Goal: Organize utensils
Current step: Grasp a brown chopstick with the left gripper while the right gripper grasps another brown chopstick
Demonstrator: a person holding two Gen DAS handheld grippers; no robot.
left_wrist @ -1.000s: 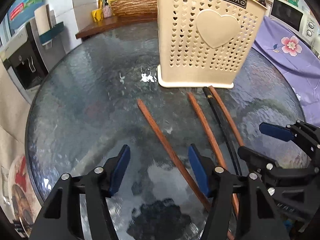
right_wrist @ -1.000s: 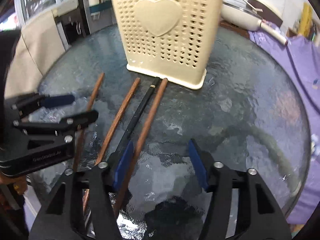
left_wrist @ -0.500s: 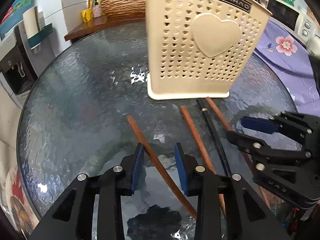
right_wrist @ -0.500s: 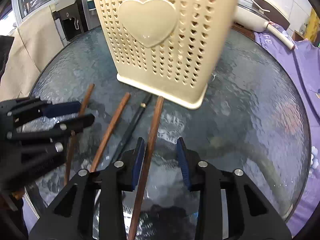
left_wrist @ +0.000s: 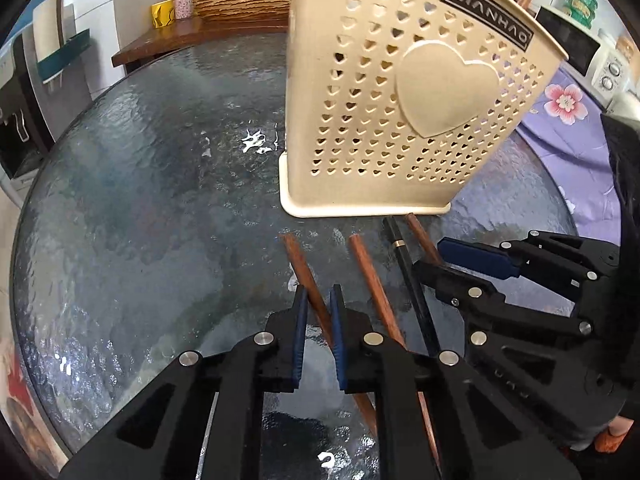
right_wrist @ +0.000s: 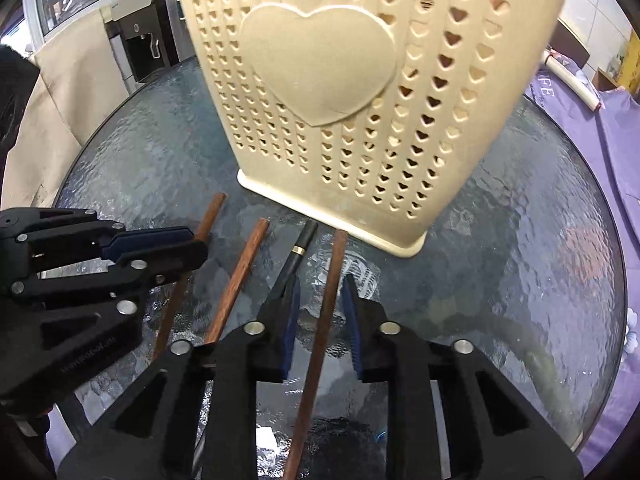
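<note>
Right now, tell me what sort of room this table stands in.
Most likely a home kitchen or dining corner: a microwave on the counter, a perforated chopstick holder on the round glass table, and a water dispenser by the wall.

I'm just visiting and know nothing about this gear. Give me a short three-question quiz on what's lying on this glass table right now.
1. How many chopsticks lie on the glass table in front of the cream holder?
2. True or false: the black chopstick sits between the blue pads of the right tool.
3. Which chopstick sits between the pads of the left tool? A) the leftmost brown chopstick B) the black one C) none

Key: 1. Four: three brown, one black. 2. False; it brackets the rightmost brown chopstick. 3. A.
</note>
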